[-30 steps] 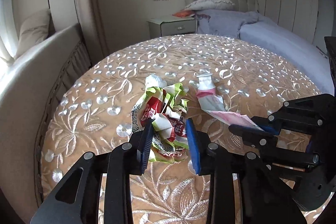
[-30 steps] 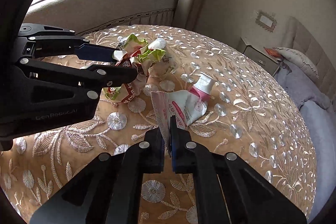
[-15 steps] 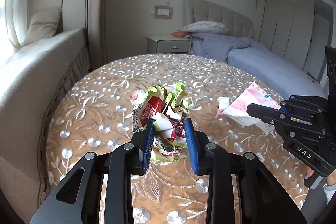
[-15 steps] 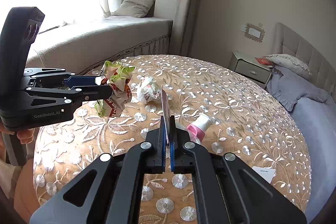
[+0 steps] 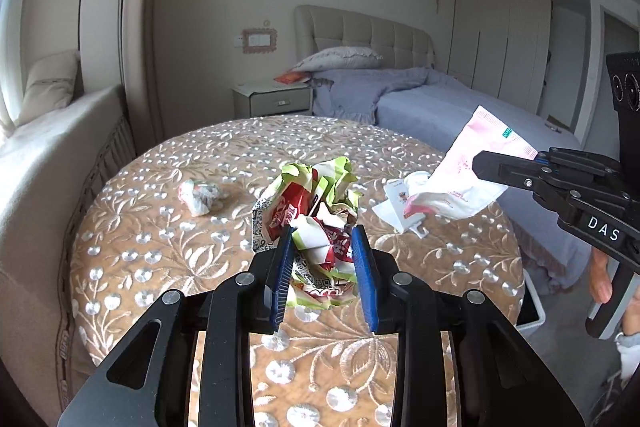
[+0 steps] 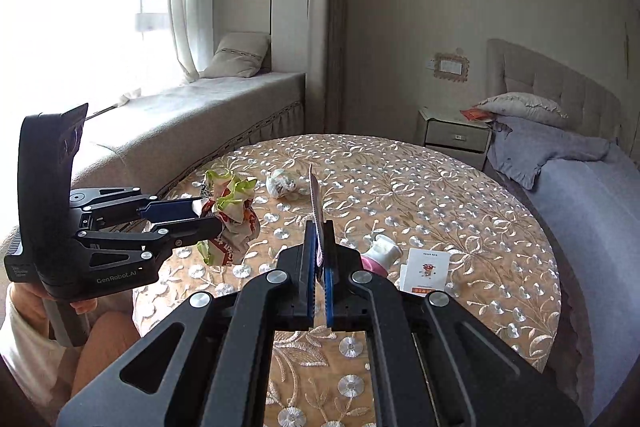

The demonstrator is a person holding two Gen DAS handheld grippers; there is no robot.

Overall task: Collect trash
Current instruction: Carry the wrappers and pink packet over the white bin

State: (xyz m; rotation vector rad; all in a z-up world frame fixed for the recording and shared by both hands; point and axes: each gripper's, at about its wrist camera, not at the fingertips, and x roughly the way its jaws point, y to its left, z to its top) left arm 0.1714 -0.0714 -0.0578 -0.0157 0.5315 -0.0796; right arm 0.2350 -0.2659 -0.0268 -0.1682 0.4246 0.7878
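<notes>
While both grippers are off the round table with the tan, silver-embroidered floral cloth (image 5: 168, 227), each holds trash. Left gripper (image 5: 322, 259): blue pads clamped on the crumpled green, red and white snack wrapper (image 5: 316, 203), lifted above the cloth. Right gripper (image 6: 319, 267): jaws closed tight on the flat pink and white squeeze tube (image 5: 468, 179), held in the air over the table's right edge; its cap end hangs low. In the right wrist view the tube shows edge-on between the pads. Left on the cloth: small crumpled white paper ball (image 5: 199, 193) near the far left, white card with a cartoon figure (image 6: 427, 267) on the right side. Lilac-covered bed (image 5: 440, 107) behind.
</notes>
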